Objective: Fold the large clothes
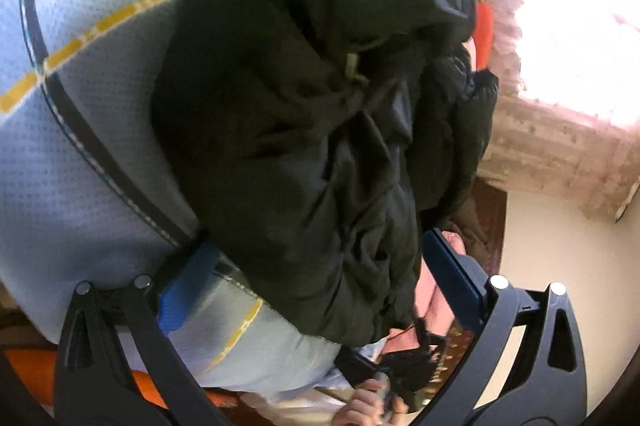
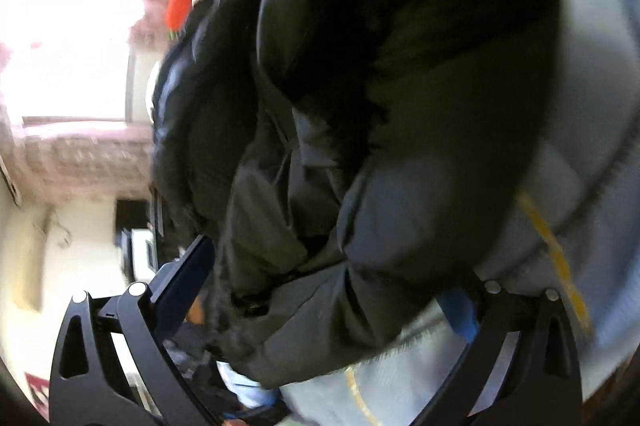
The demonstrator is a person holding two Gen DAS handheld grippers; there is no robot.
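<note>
Both grippers, left gripper and right gripper, straddle the bulky black jacket on the mattress, jaws spread; slippery padding could spring unfolded.

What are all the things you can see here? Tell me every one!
black puffy jacket: one, black, bunched up on the mattress, between the fingers of both tools
mattress: one, pale blue-grey with dark and yellow stripes, under the jacket
red-orange thing: one, past the jacket near the window; too small to tell what it is
window: one, very bright, behind the jacket
curtain: pinkish, around the window
wall: cream, below the curtain
person's hand: one, at the bottom of the left view, gripping a handle
left tool: black with blue pads, spread wide around the jacket's edge
right tool: black with blue pads, spread wide around the jacket
</note>
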